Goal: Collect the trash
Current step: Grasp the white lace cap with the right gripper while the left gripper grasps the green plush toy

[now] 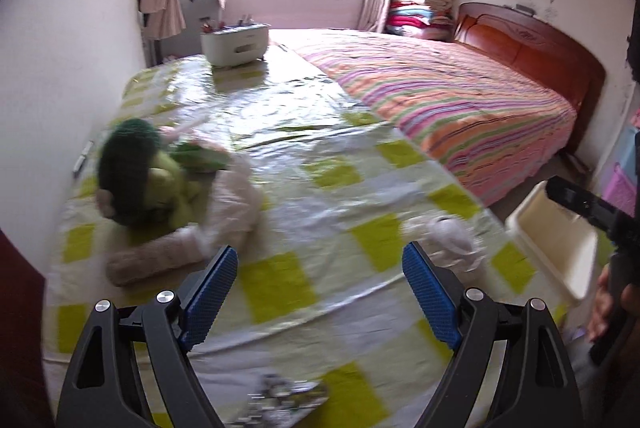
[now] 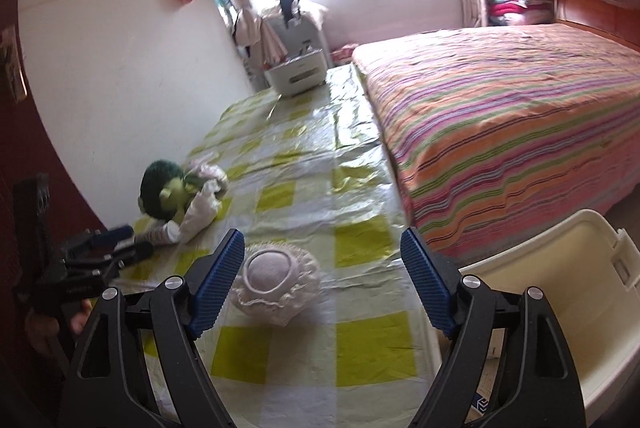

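My right claw (image 2: 322, 278) stood released, nothing between its pads, with the white frilled cap (image 2: 276, 282) lying on the desk (image 2: 360, 344) just ahead. I judged it light, soft and crushable, best pinched at its ruffled rim. The cream bin (image 2: 560, 308) waited beside the desk's right edge, open room between. My left claw (image 1: 318, 292) was likewise released.
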The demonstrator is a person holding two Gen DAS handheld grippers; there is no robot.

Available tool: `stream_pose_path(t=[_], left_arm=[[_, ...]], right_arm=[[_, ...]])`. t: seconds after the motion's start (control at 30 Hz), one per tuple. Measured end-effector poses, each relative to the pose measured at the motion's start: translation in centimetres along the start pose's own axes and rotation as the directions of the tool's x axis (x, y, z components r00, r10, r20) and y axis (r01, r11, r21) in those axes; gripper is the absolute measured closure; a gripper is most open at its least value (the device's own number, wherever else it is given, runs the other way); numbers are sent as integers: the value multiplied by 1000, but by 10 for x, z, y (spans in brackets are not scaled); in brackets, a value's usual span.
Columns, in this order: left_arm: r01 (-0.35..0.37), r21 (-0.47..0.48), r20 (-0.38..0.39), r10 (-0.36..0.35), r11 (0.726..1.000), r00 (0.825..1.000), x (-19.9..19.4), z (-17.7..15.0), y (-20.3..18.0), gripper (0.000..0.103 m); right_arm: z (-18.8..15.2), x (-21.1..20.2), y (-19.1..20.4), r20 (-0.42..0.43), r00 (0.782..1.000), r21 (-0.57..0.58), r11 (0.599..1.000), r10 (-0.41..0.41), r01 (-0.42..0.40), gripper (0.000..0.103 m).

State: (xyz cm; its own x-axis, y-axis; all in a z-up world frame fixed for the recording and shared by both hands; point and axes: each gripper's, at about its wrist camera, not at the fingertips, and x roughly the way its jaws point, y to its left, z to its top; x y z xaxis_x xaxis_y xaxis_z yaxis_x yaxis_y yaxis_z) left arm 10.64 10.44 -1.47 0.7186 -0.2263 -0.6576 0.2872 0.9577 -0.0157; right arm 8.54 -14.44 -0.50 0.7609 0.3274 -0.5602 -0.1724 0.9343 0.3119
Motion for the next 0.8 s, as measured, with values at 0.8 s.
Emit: stream_pose_path(t=[0.8], left_arm=[[-215, -206, -33, 213, 955, 977, 56, 44, 162, 21]], right_arm=[[-9, 52, 48, -157, 988, -157, 987, 16, -41, 24]])
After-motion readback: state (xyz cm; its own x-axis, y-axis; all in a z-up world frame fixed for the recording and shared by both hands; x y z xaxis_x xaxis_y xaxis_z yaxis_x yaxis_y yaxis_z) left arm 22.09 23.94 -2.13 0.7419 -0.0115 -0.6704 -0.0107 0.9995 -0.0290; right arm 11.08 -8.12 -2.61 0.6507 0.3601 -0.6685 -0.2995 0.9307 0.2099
